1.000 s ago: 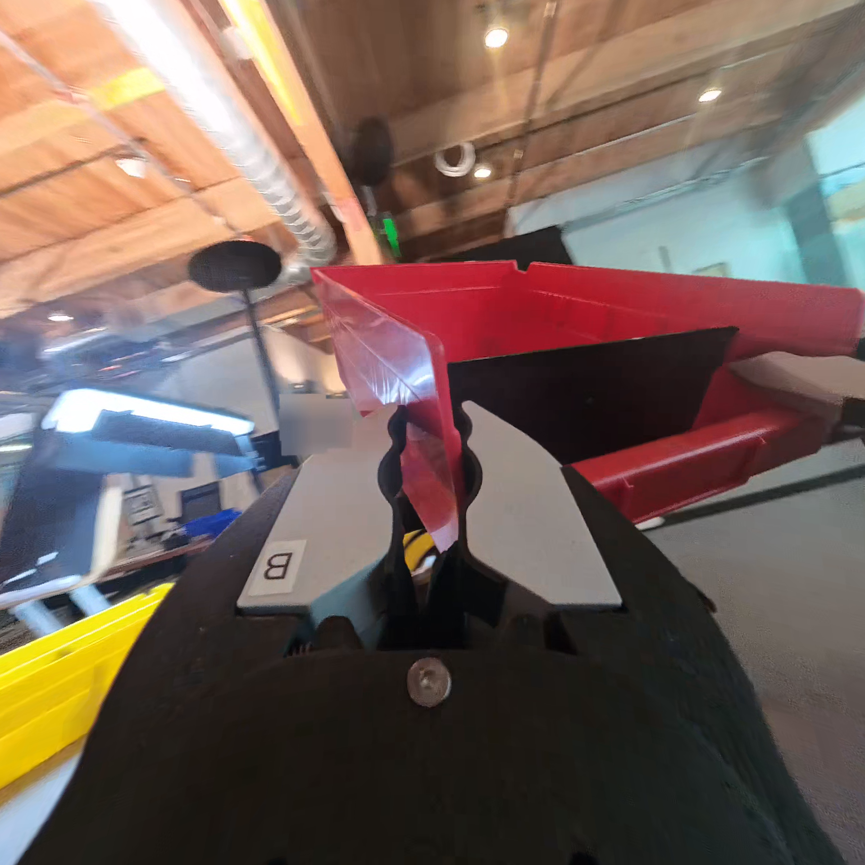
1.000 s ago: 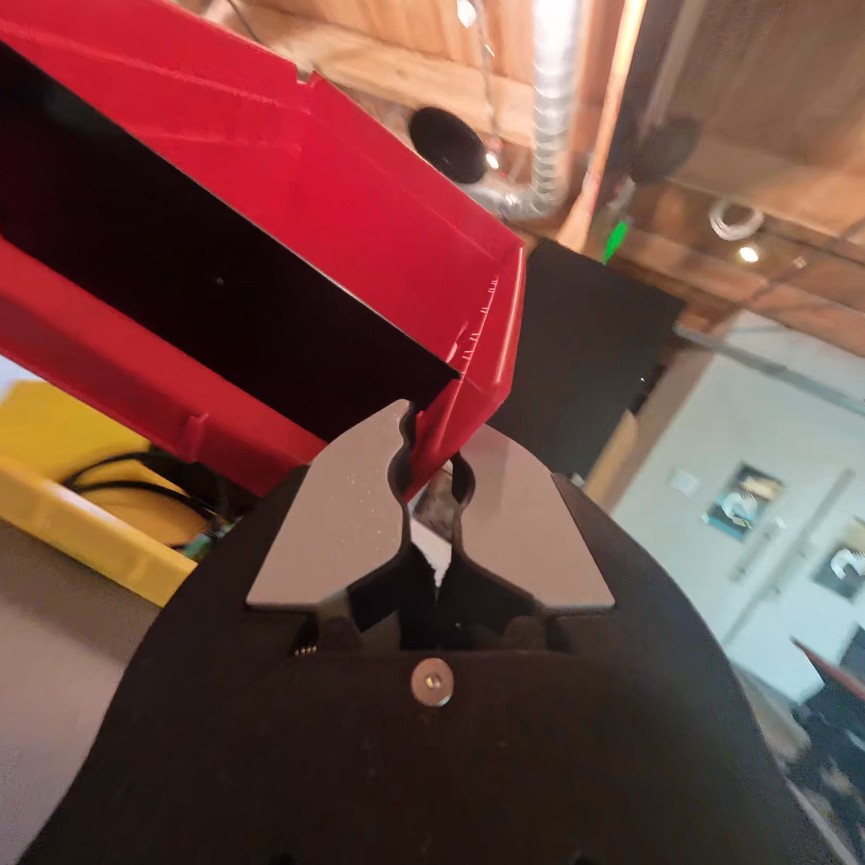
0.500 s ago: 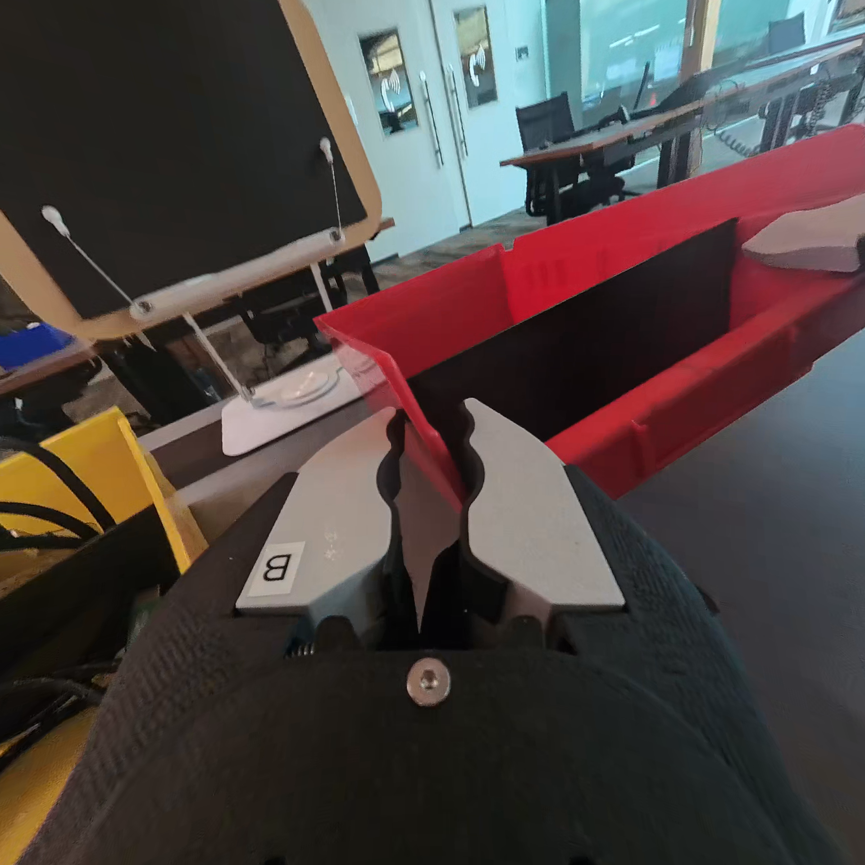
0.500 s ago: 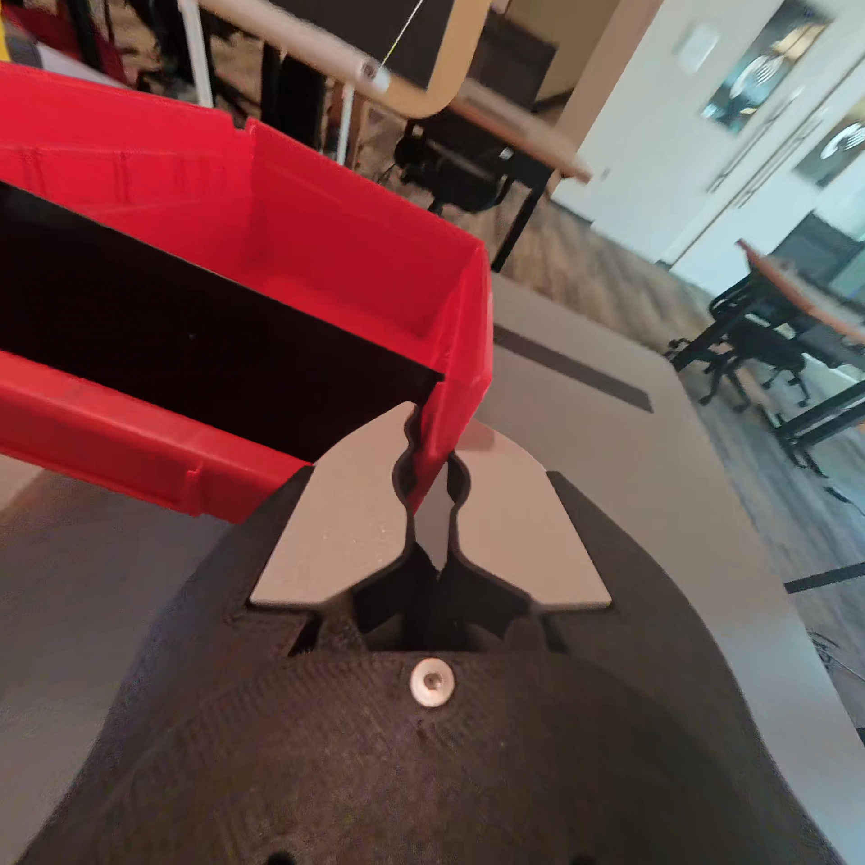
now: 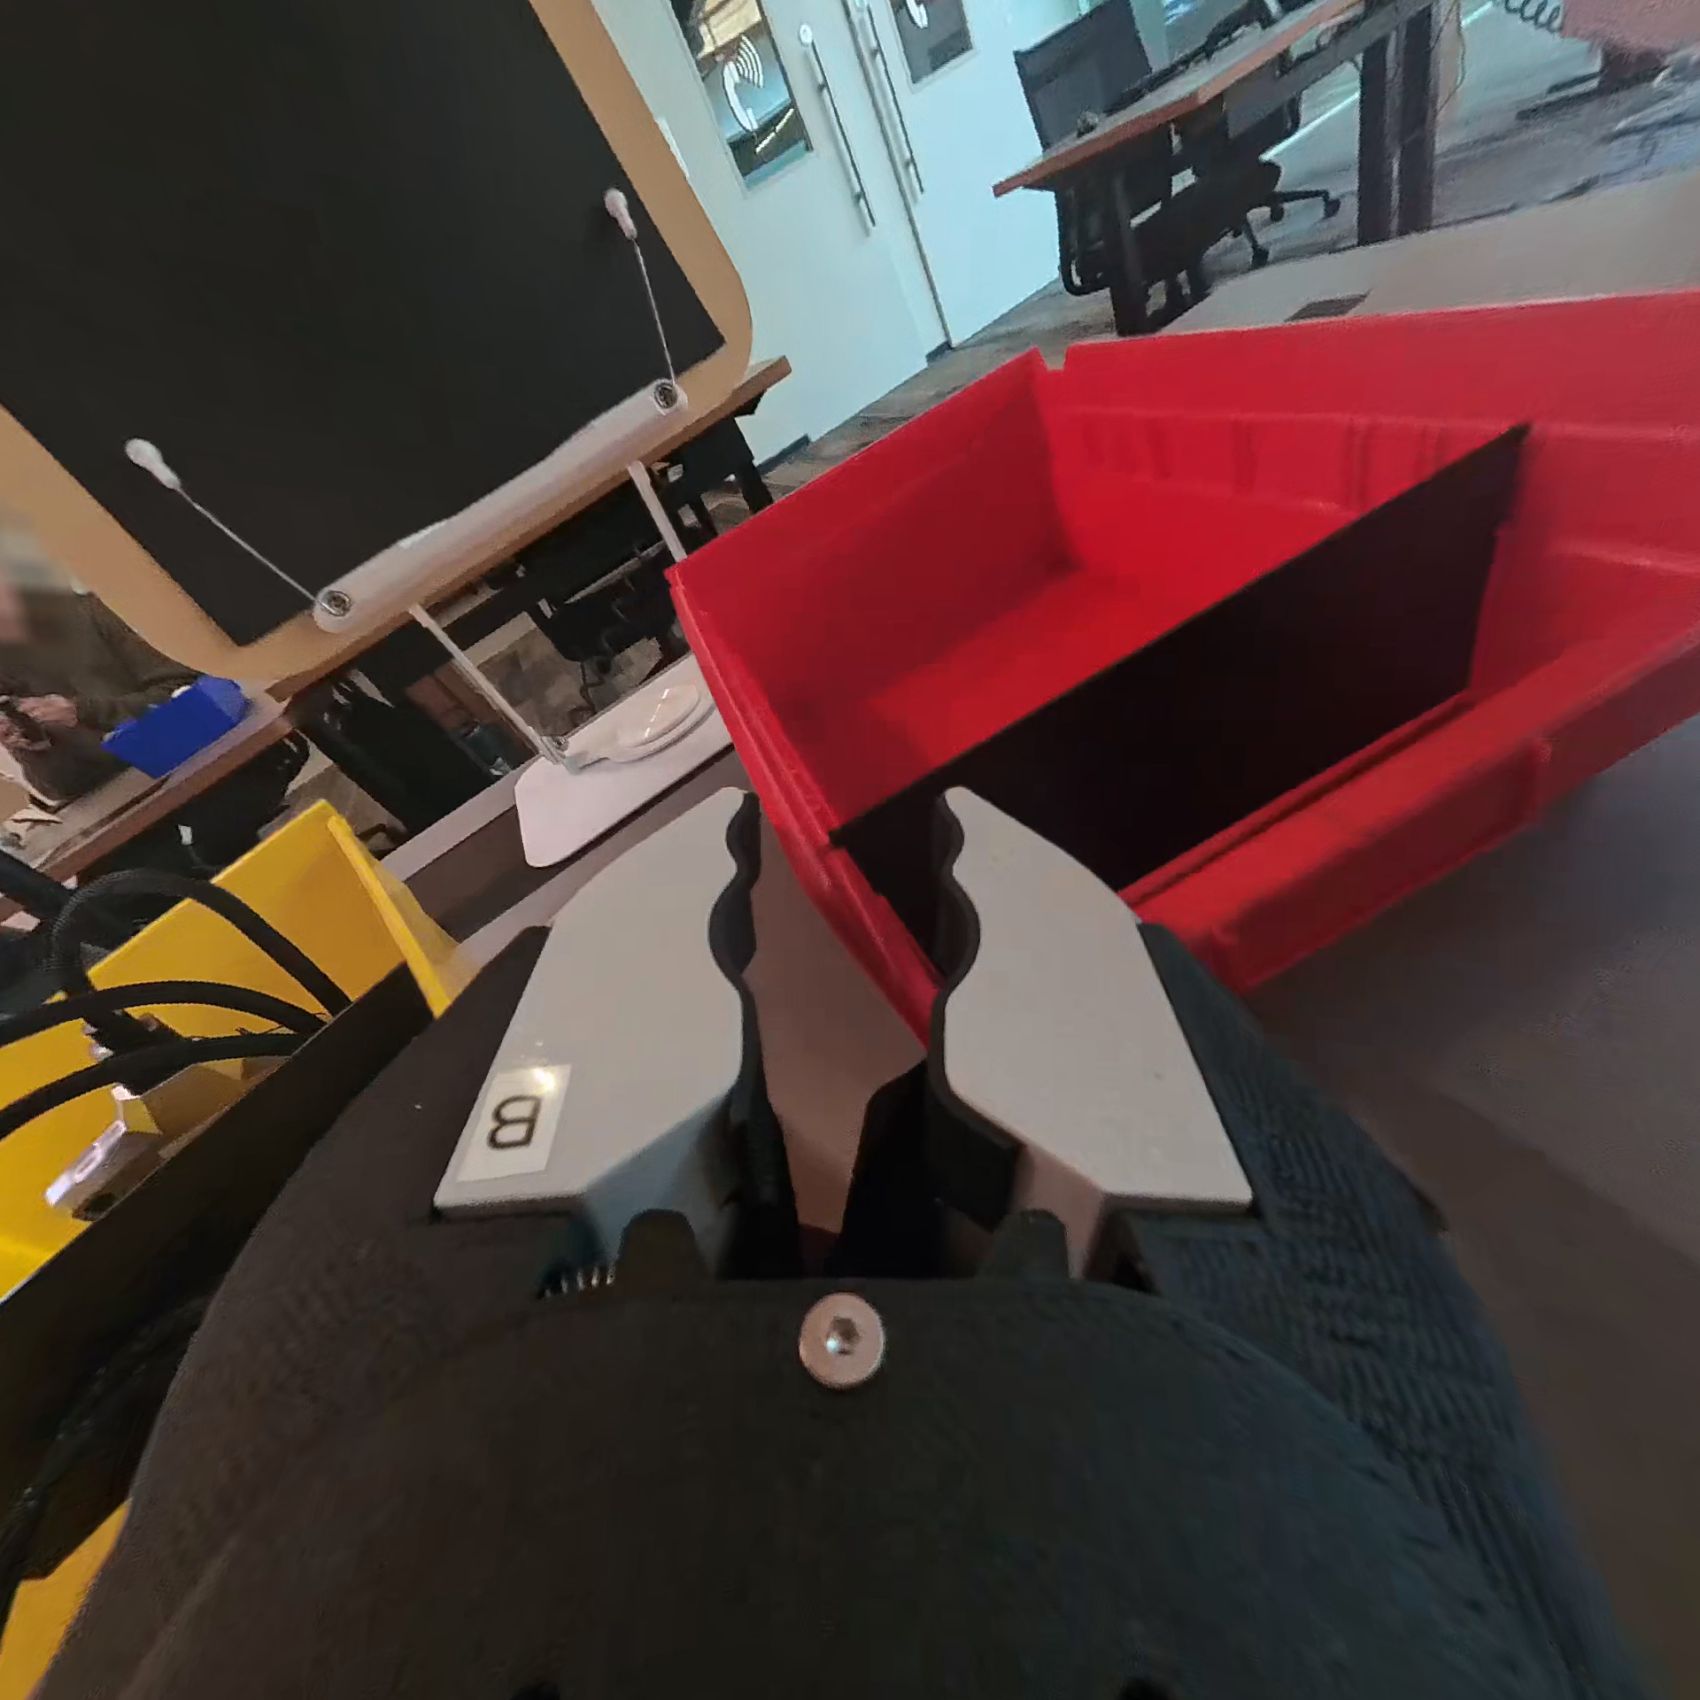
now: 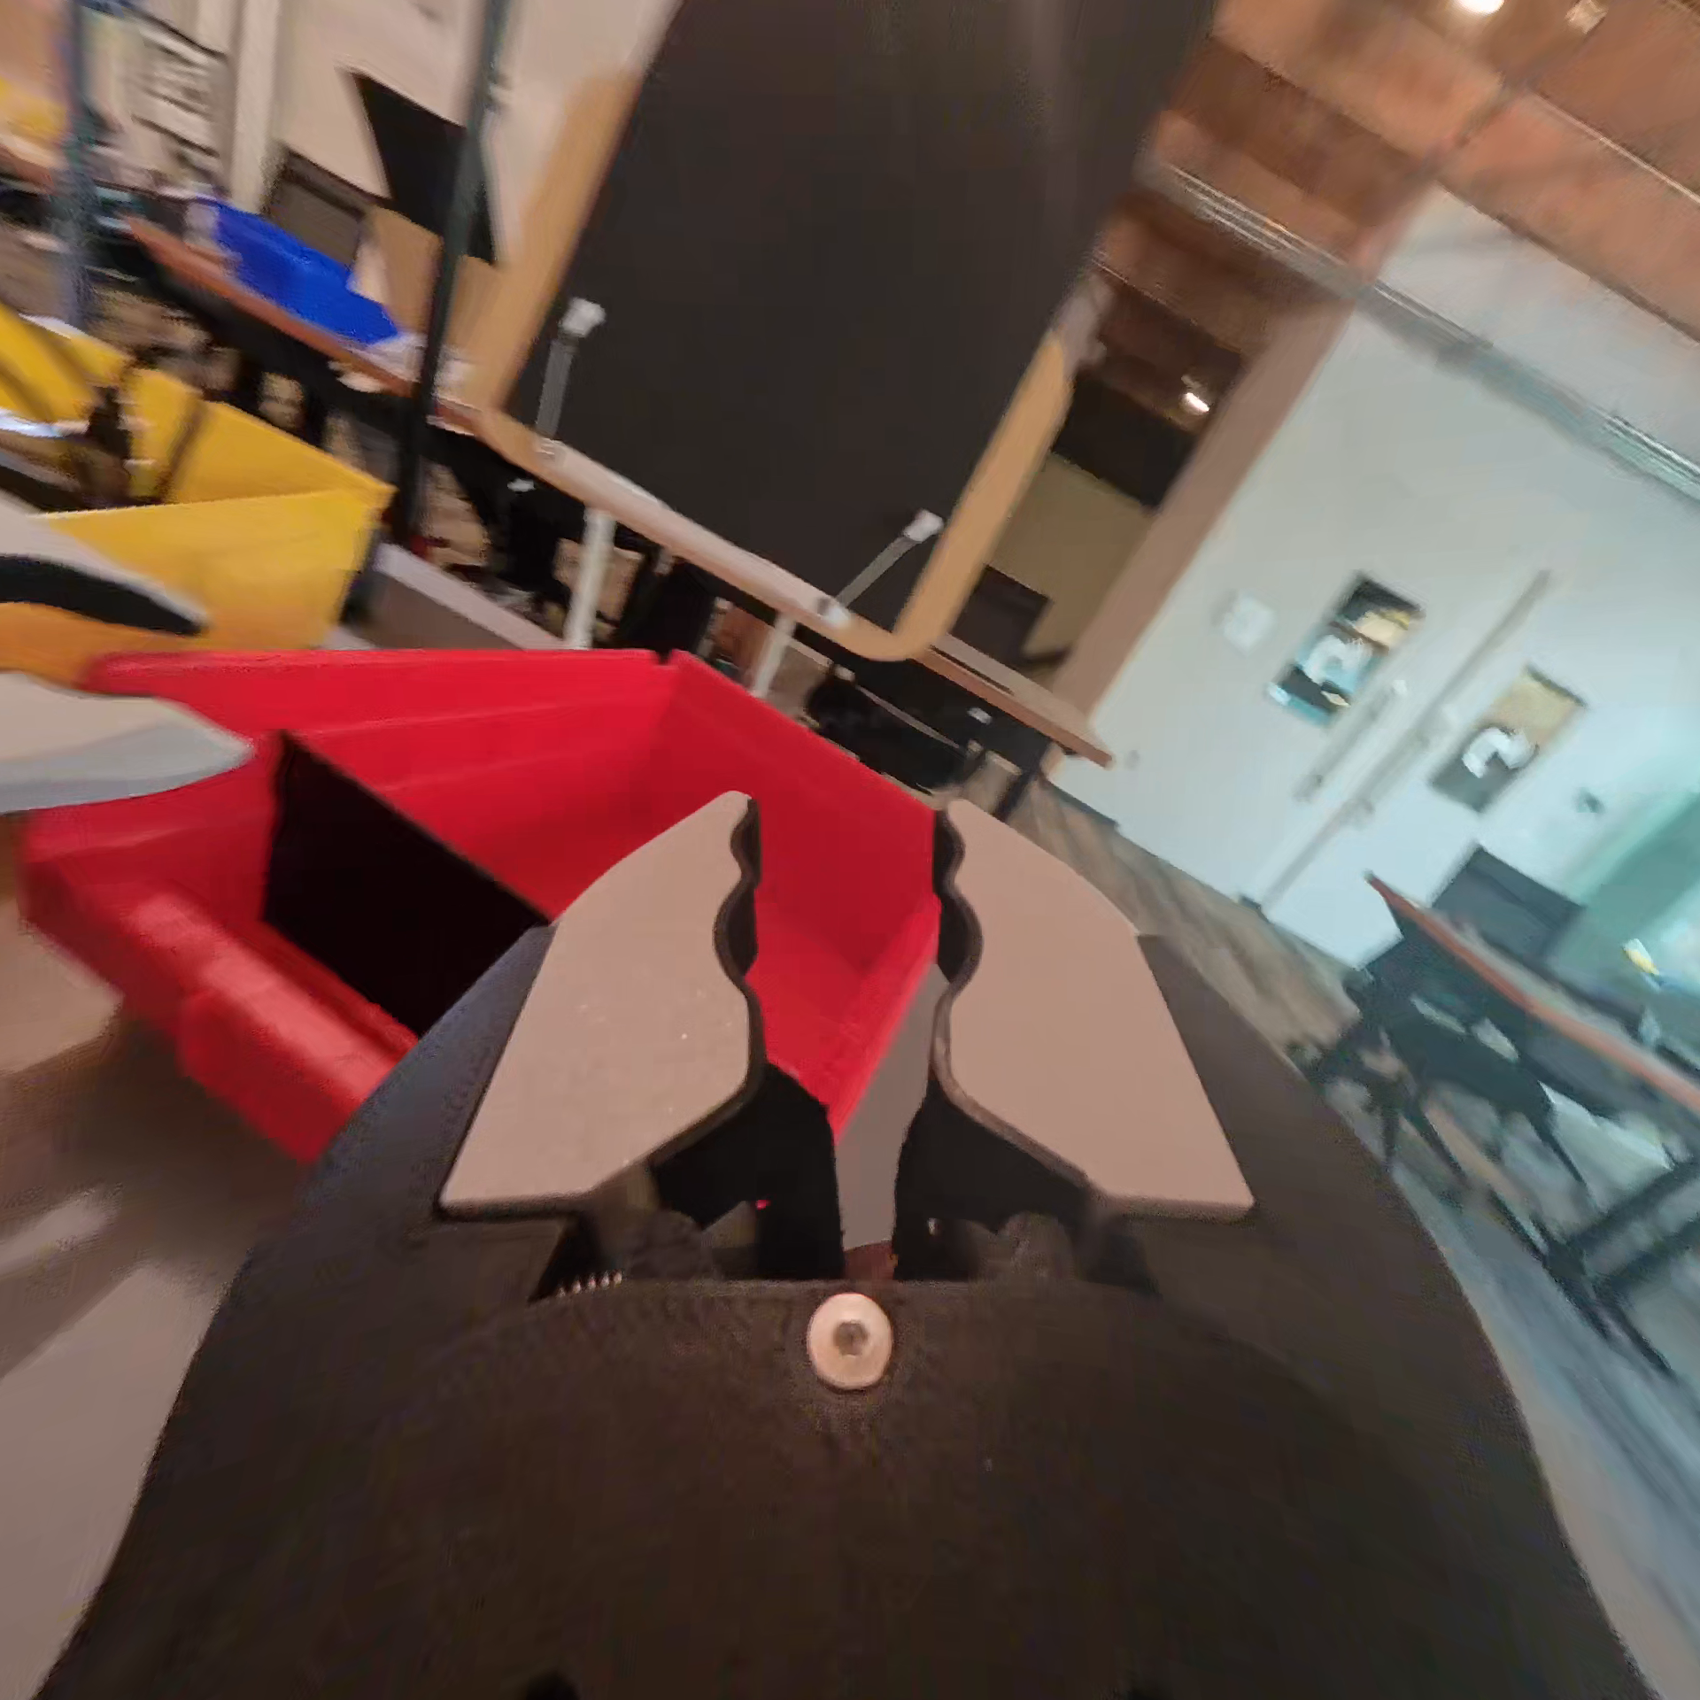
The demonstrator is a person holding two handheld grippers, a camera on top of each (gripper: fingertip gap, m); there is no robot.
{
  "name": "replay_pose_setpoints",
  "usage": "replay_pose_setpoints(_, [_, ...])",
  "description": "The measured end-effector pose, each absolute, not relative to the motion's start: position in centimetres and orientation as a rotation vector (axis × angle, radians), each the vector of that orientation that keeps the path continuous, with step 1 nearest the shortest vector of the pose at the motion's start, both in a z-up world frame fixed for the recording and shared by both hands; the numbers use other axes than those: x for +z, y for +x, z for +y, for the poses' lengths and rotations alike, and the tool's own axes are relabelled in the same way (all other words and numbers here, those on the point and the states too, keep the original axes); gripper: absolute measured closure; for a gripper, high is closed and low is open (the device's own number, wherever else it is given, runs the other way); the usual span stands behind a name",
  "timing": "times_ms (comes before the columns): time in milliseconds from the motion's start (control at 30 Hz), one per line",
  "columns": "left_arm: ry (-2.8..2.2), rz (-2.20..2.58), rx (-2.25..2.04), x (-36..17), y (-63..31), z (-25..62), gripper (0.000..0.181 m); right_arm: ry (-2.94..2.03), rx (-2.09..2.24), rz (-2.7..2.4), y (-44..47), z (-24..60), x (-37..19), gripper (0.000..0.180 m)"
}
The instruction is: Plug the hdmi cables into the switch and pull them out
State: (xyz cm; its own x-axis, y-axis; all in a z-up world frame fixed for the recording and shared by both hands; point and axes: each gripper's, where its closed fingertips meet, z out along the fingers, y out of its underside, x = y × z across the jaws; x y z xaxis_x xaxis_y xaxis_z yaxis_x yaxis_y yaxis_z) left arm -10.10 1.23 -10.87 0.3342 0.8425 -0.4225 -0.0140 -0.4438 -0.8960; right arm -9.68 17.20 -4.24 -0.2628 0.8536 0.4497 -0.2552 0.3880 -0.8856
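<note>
A red bin (image 5: 920, 570) with a black divider (image 5: 1288, 717) stands on the grey table (image 5: 1472, 1058). My left gripper (image 5: 842, 809) is open, and the bin's near end wall runs through the gap between its fingers. My right gripper (image 6: 846, 814) is open at the bin's (image 6: 552, 736) other end, with that end wall's corner in its gap. The left gripper's finger (image 6: 92, 736) shows at the far left of the right wrist view. Black cables (image 5: 138, 1012) lie in a yellow bin (image 5: 276, 920) to the left. I see no switch clearly.
A black board with a tan rim (image 5: 322, 276) stands on a thin stand with a white base (image 5: 626, 773) behind the bins. It also shows in the right wrist view (image 6: 828, 276). Desks and chairs stand farther back. A person sits at the far left (image 5: 55, 699).
Both grippers were shut on the red bin's end walls and held it up tilted. The bin has come down level onto the table and both grippers have opened.
</note>
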Motion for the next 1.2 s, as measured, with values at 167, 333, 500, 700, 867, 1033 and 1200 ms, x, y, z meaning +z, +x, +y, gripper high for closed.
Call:
replay_pose_setpoints(167, [-1.753,-0.746,1.181,-11.1,-9.1,1.0,0.138,-0.334,1.176,-1.856,-7.7,11.1,-8.4,0.109])
replay_pose_setpoints(333, [-1.862,-0.657,1.046,-12.0,-5.5,-0.1,0.105,-0.159,0.959,-2.190,-6.1,7.8,-14.5,0.103])
replay_pose_setpoints(500, [-2.070,-0.714,1.136,-15.9,-3.7,-7.8,0.105,-0.064,0.750,-2.224,-6.1,6.2,-17.3,0.105])
replay_pose_setpoints(700, [-2.298,-0.768,1.304,-18.6,-4.2,-14.1,0.119,-0.066,0.596,-2.177,-7.2,6.7,-18.3,0.117])
replay_pose_setpoints(867, [-2.372,-0.857,1.422,-19.1,-4.5,-17.0,0.137,-0.169,0.476,-2.177,-8.4,8.9,-18.6,0.141])
replay_pose_setpoints(1033, [-2.364,-0.917,1.387,-19.2,-4.2,-18.1,0.137,-0.236,0.377,-2.220,-8.2,10.7,-18.8,0.140])
replay_pose_setpoints(1200, [-2.337,-0.905,1.396,-19.1,-3.7,-19.2,0.136,-0.243,0.320,-2.248,-8.0,12.3,-18.8,0.140])
